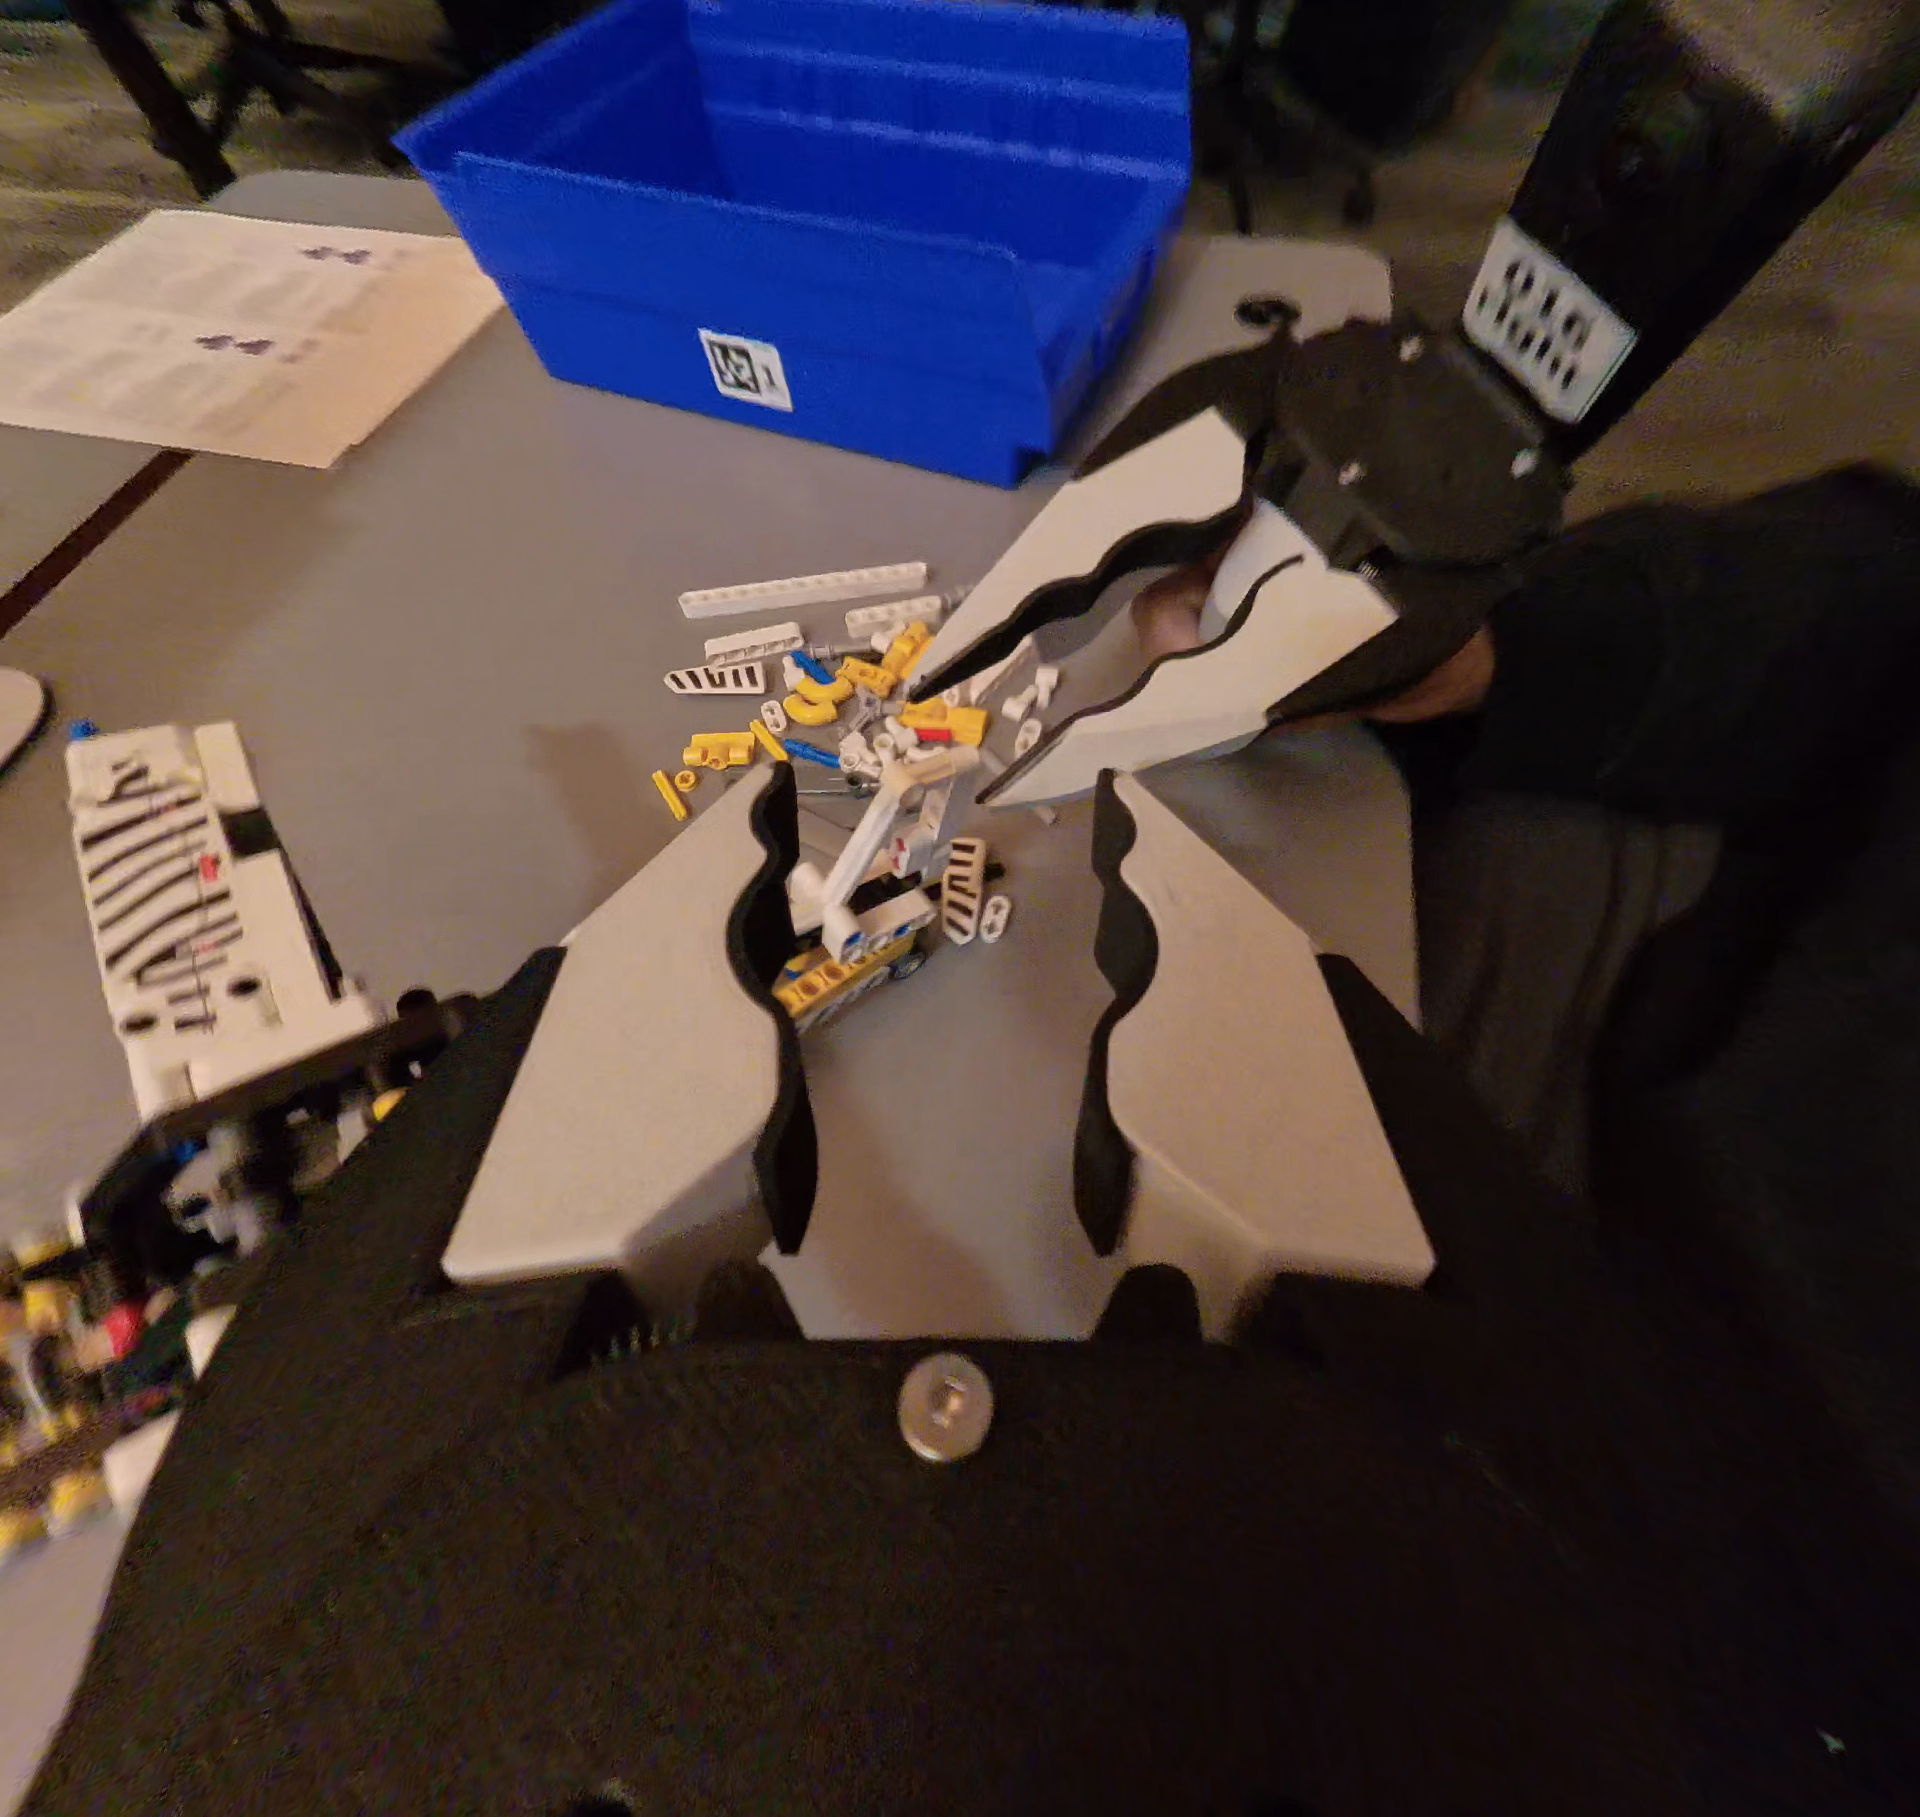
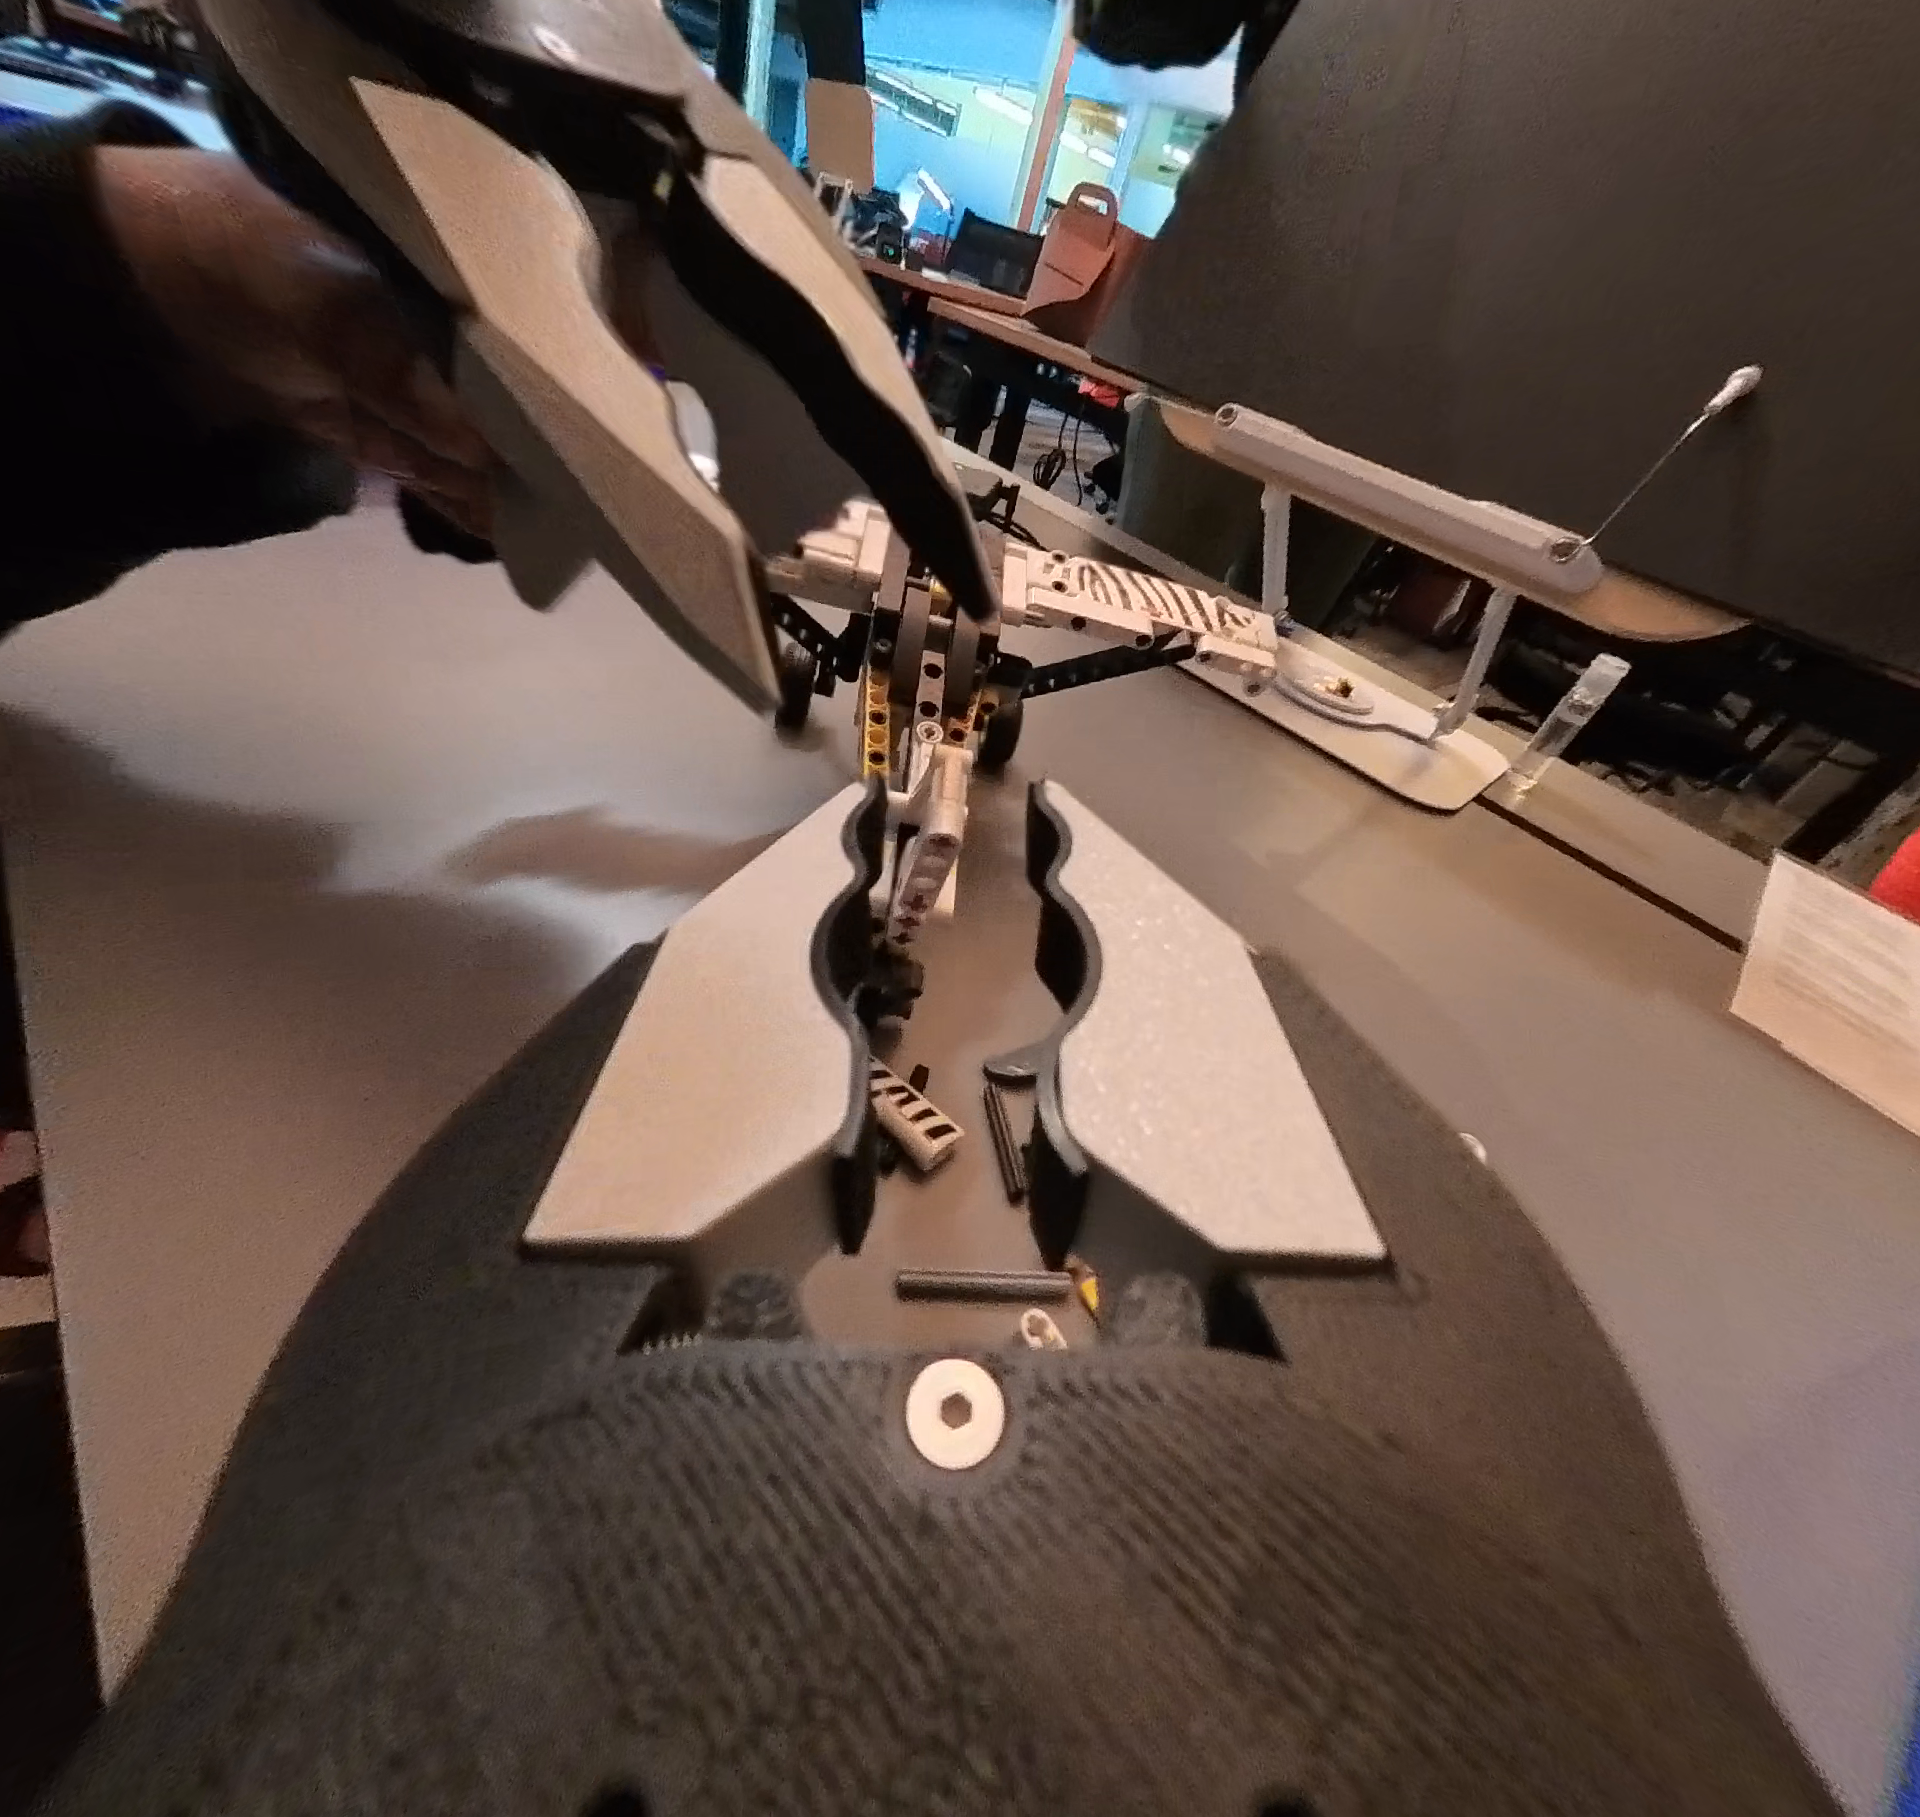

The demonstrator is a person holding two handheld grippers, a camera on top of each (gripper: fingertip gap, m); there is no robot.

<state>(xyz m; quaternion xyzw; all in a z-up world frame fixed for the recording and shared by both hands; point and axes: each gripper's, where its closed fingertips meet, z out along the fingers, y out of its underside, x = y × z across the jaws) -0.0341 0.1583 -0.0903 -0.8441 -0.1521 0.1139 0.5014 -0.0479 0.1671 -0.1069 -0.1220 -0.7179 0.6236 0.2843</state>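
Note:
My left gripper (image 1: 940,780) is wide open. A small white and yellow brick vehicle (image 1: 862,905) stands on the grey table (image 1: 416,676) between its fingers, close against the left finger (image 1: 727,894) and well clear of the other. My right gripper (image 1: 954,744) comes in from the upper right, open, over a pile of loose yellow, white and blue pieces (image 1: 831,687). In the right wrist view my right gripper (image 2: 953,801) is open. The vehicle's white arm (image 2: 935,832) lies beside its left finger, with a gap to the right finger. The left gripper (image 2: 878,655) straddles the vehicle (image 2: 914,697) from above.
A blue bin (image 1: 831,209) stands at the back and a sheet of paper (image 1: 229,333) at the back left. A larger zebra-striped brick model (image 1: 177,894) lies to the left and also shows in the right wrist view (image 2: 1132,604). A white stand (image 2: 1382,520) is on the right. Both grippers' tips are close together, under 4 cm apart.

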